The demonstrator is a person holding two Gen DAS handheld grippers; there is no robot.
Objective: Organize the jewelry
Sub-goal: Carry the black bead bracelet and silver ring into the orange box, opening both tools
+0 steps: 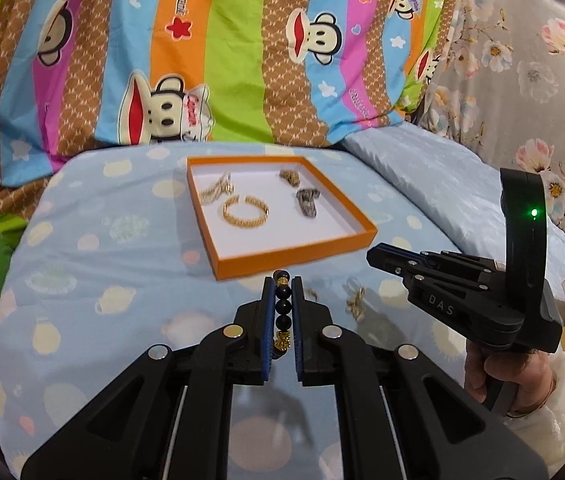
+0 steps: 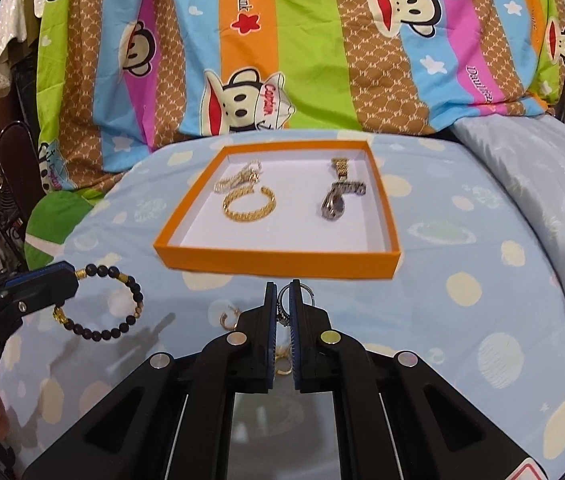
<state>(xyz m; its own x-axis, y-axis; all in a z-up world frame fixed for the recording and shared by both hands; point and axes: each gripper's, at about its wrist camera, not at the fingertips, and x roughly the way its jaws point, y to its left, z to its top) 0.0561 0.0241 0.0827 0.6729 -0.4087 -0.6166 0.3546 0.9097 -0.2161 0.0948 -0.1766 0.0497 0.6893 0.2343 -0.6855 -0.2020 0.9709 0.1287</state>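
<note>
Step in hand: both pieces are picked up off the bed (image 2: 462, 320) and not yet over the orange tray (image 2: 274, 264) — the carry-to-tray stage, as I judge it.

Left gripper (image 1: 283, 312): fingers clenched on the black bead bracelet (image 2: 116, 304), gripping it across one side of the loop; the rest of the loop hangs free beyond the fingertips, clear of the bedsheet.

Right gripper (image 2: 283, 308): fingers clenched on a silver ring (image 2: 282, 300), which stands between the pads near the tips, its upper arc showing just past them.

Tray: ahead of both sets of fingers, its near wall just beyond the tips; inside lie a gold bangle (image 2: 248, 204), a pale chain bracelet (image 2: 238, 178), a silver watch (image 2: 338, 200) and a small gold piece (image 2: 339, 166) at the far wall.

Free room in the tray: the near strip, closest to the fingers, is bare white.

Left on the bed: a small gold earring (image 2: 229, 317) below and to the left of the right fingers, and another gold bit under them — too blurred to name.

Next move calls for: carrying each piece forward over the near wall, high enough that the hanging bead loop does not catch the rim, then letting go over the bare strip — away from the bangle and watch.

Risk: the ring is thin and held by its edge; a tilt could let it slip.
</note>
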